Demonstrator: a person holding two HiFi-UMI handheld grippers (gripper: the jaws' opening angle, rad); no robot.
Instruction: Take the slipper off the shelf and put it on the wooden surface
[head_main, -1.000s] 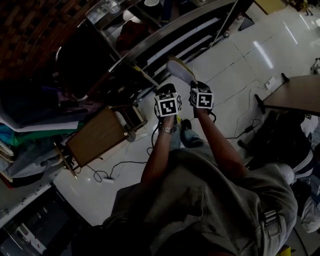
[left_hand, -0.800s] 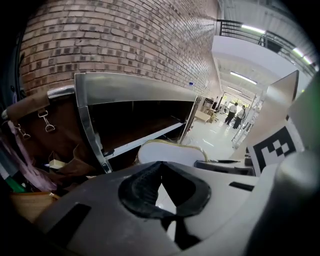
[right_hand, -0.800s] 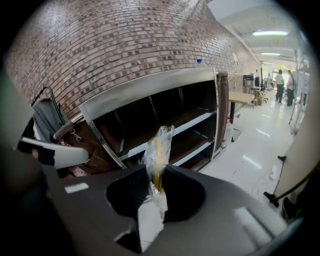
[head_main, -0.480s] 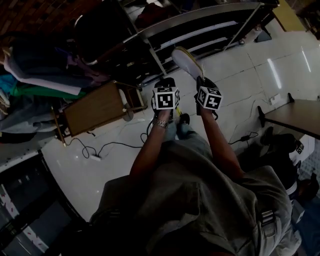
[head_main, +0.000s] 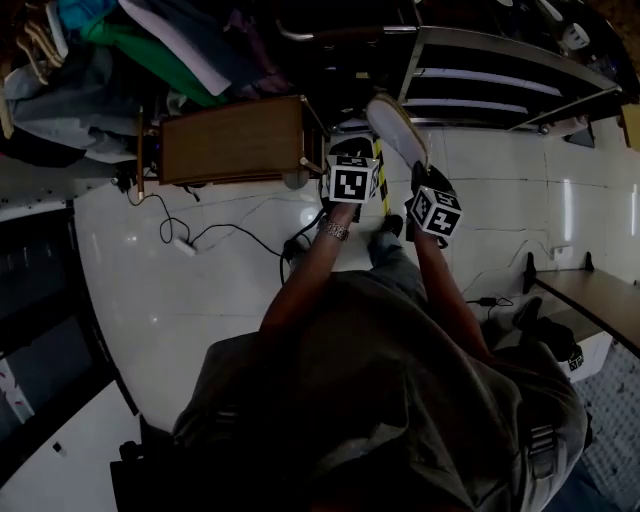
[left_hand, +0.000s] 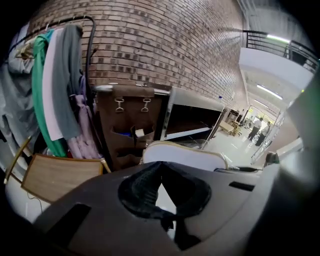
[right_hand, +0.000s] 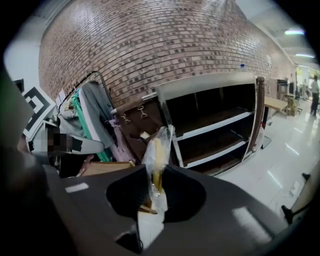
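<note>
Now you've swung the white plastic-wrapped slipper (head_main: 397, 125), clenched in your right tongs (right_hand: 152, 195), from the metal shelf (head_main: 490, 78) toward the brown wooden worktop (head_main: 235, 140) at ten o'clock. Your left tongs (left_hand: 162, 200) are closed, empty.

Brick-walled hall (shelf (right_hand: 212, 126), clothes rack (left_hand: 56, 85))

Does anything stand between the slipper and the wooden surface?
No fixed thing shows. The slipper, in the right gripper, hangs beside the wooden surface, whose top looks bare; only the left gripper sits between them.
</note>
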